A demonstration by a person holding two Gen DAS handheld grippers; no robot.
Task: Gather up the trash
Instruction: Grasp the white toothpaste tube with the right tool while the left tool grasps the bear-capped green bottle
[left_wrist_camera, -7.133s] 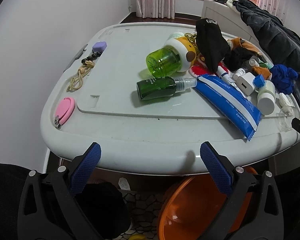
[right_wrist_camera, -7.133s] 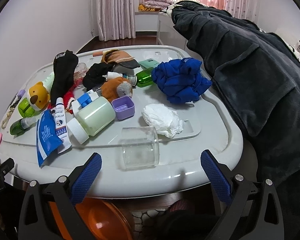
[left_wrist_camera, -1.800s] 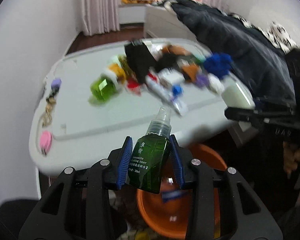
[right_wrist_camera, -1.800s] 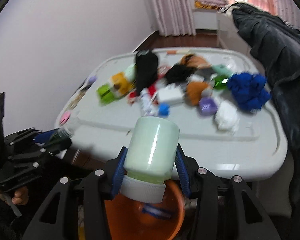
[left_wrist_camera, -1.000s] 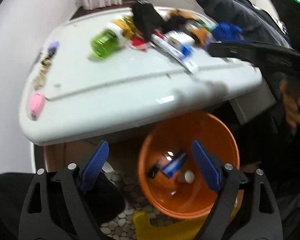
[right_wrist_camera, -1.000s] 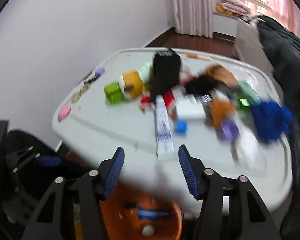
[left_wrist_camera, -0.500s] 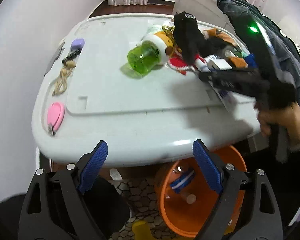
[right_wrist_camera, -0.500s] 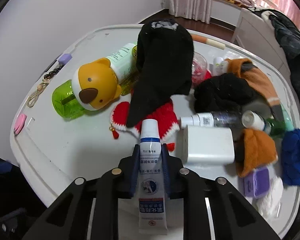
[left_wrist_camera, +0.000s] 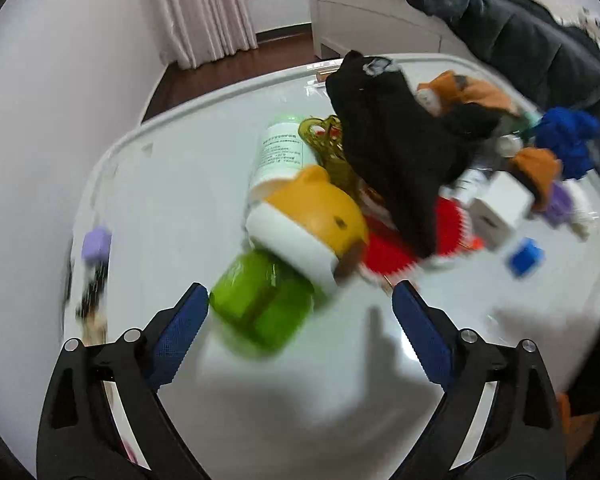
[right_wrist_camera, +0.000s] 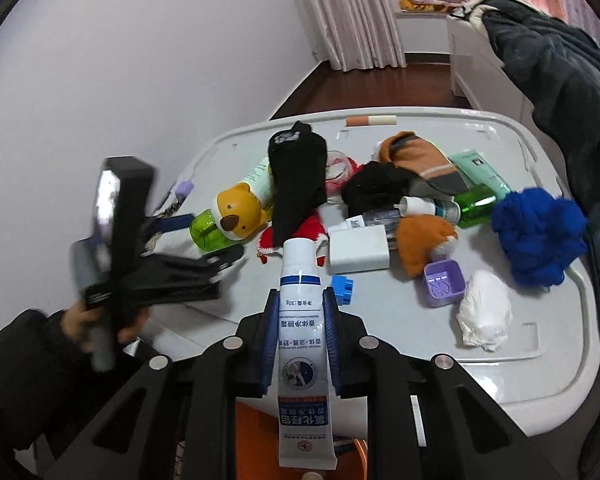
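My left gripper (left_wrist_camera: 300,312) has just been spreading wider, nothing between its pads, above bare tabletop (left_wrist_camera: 172,208) beside the green bottle (left_wrist_camera: 260,312) (bear-shaped cap). The cluttered pile (right_wrist_camera: 380,200) fills the middle. My right gripper (right_wrist_camera: 300,332) pinches the white tube (right_wrist_camera: 302,344) over the near edge.

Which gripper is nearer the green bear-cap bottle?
Left. The left gripper is open, its left finger right at the green bear-cap bottle. The right gripper is shut on the white tube, nearer the table edge.
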